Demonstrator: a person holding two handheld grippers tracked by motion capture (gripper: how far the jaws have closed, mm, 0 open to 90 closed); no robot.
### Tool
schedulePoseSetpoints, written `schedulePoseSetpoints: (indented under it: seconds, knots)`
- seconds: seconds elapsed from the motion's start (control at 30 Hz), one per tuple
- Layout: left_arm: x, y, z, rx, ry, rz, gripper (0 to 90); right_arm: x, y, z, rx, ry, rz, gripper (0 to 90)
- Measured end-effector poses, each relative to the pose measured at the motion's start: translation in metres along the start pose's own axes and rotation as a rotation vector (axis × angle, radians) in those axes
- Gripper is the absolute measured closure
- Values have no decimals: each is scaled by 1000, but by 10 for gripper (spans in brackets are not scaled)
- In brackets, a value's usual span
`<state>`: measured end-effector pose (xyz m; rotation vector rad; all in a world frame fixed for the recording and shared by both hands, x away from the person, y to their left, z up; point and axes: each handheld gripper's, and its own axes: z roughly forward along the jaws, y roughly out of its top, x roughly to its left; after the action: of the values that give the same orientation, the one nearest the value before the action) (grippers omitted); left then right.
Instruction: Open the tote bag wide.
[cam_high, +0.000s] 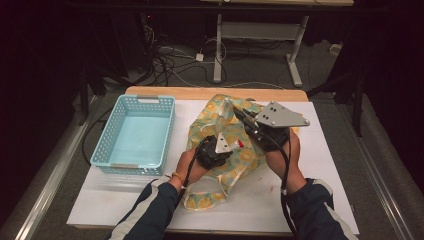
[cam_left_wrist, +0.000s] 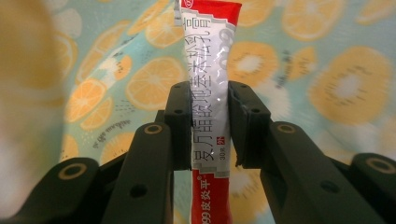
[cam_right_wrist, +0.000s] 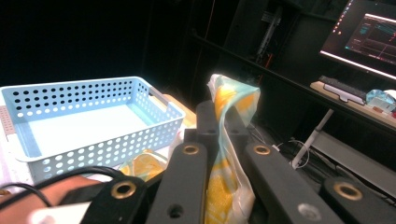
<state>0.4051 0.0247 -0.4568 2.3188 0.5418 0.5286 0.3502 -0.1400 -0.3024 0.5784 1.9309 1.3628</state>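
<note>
Both grippers are gripping: left gripper (cam_left_wrist: 205, 135) jaws clenching a red tube (cam_left_wrist: 209, 93), seemingly ointment; right gripper (cam_right_wrist: 223, 135) jaws pinching the orange-print bag (cam_right_wrist: 231, 107).

red-white tube (cam_left_wrist: 209, 107), orange-print bag (cam_high: 220, 125) lifted

Plenty of open worktop (cam_high: 330, 165) on the right side and along the near edge, nothing sitting there. Left side is taken up by the light blue perforated basket (cam_high: 107, 145), though its inside is bare. The middle is blocked by the orange-slice print bag (cam_high: 215, 117), bunched and lifted, with both hands in it. There's a narrow strip between basket and bag.
</note>
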Motion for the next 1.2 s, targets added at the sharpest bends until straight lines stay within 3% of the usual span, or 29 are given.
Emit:
schedulePoseSetpoints:
  seconds: [0.13, 0.33, 0.57, 0.77, 0.87, 1.0, 1.1, 1.2]
  knots:
    - [3, 4, 5, -3, 14, -43, 658, 2, -1, 2, 6, 9, -5, 900]
    - [-2, 3, -8, -26, -3, -17, 537, 2, -4, 4, 17, 15, -2, 900]
    - [-15, -13, -46, -49, -20, 81, 486, -1, -11, 3, 31, 11, 5, 900]
    - [-23, -31, -90, -78, -53, 87, 450, -4, -15, 4, 45, -3, 15, 900]
    - [-32, -39, -103, -78, -82, 97, 426, -5, -16, 4, 51, -7, 14, 900]
    - [-48, -47, -109, -75, -155, 98, 417, -6, -17, 5, 57, -11, 17, 900]
    - [-58, -53, -107, -49, -181, 97, 414, -7, -20, 5, 66, -15, 14, 900]
    - [-68, -58, -102, -12, -188, 130, 387, -9, -22, 4, 69, -21, 22, 900]
